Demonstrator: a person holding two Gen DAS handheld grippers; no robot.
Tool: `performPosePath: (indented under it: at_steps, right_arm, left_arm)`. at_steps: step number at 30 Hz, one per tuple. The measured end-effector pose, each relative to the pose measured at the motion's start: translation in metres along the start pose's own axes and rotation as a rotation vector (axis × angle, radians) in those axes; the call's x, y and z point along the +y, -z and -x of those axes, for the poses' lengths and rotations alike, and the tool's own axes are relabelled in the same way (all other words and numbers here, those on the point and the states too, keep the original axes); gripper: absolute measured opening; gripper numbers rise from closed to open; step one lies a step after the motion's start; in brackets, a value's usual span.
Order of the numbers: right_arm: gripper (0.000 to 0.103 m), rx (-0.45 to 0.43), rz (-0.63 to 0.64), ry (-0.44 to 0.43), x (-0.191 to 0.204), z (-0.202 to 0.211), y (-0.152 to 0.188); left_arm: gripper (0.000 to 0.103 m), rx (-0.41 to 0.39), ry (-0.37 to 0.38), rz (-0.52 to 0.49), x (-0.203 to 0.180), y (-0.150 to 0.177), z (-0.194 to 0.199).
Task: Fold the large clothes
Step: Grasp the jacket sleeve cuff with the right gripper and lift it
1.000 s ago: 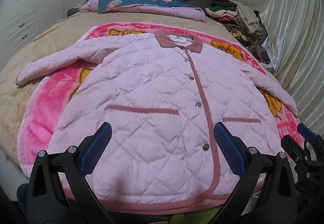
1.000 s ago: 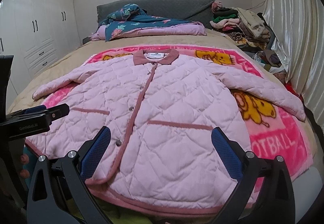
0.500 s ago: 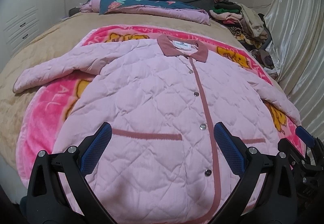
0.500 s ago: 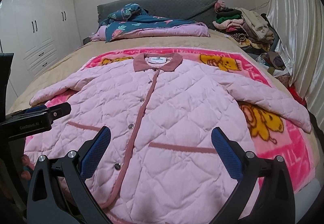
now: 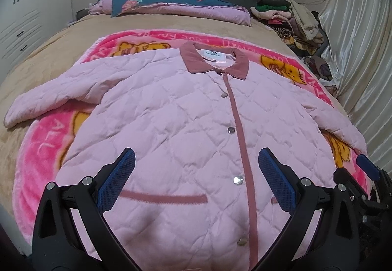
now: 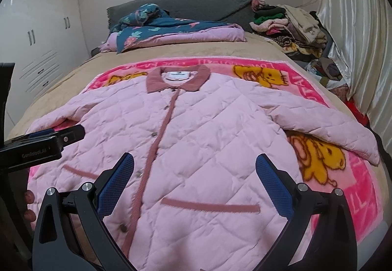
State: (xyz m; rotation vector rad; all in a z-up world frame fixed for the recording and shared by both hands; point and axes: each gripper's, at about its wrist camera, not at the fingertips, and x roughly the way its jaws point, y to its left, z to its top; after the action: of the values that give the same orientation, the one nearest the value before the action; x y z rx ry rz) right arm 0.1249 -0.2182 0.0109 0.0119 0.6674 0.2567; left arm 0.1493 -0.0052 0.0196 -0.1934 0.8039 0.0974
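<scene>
A large pink quilted jacket (image 5: 176, 124) with a dusty-rose collar and front placket lies spread flat, buttoned, front up, on a pink cartoon blanket; it also shows in the right wrist view (image 6: 208, 138). Both sleeves are spread out to the sides. My left gripper (image 5: 196, 163) is open and empty, hovering over the jacket's lower left front near the pocket trim. My right gripper (image 6: 194, 165) is open and empty over the lower right front. Each gripper shows at the edge of the other's view.
The pink blanket (image 5: 41, 148) lies on a tan bedspread (image 5: 49, 50). A folded blue floral and pink quilt (image 5: 166, 1) lies at the headboard. A pile of clothes (image 5: 294, 16) sits at the far right. Curtains (image 5: 362, 50) hang right; white wardrobes (image 6: 36, 38) stand left.
Both grippers have moved forward over the jacket; the hem has dropped out of view below the fingers and the collar sits closer. Both stay open.
</scene>
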Motion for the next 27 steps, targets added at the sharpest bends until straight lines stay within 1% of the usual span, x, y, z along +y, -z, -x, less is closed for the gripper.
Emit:
performPosePath:
  at_steps: [3, 6, 12, 18, 21, 27]
  right_arm:
    - [0.099, 0.000, -0.036, 0.016, -0.016, -0.009, -0.008]
    - [0.099, -0.004, -0.066, 0.053, -0.034, -0.019, -0.015]
    - [0.099, -0.002, -0.147, 0.135, -0.084, -0.040, -0.026]
    - [0.099, 0.007, -0.217, 0.231, -0.136, -0.055, -0.027]
    - [0.099, 0.012, -0.265, 0.265, -0.164, -0.062, -0.025]
    - [0.099, 0.044, -0.350, 0.336, -0.213, -0.077, -0.015]
  left_arm:
    - [0.094, 0.007, 0.003, -0.001, -0.005, -0.010, -0.010]
    - [0.094, 0.012, 0.002, -0.010, -0.013, -0.019, -0.020]
    - [0.094, 0.024, 0.016, -0.023, -0.028, -0.034, -0.042]
    - [0.094, 0.046, 0.028, -0.031, -0.042, -0.044, -0.070]
    - [0.094, 0.052, 0.038, -0.034, -0.047, -0.048, -0.083]
    - [0.094, 0.060, 0.024, -0.051, -0.058, -0.055, -0.105]
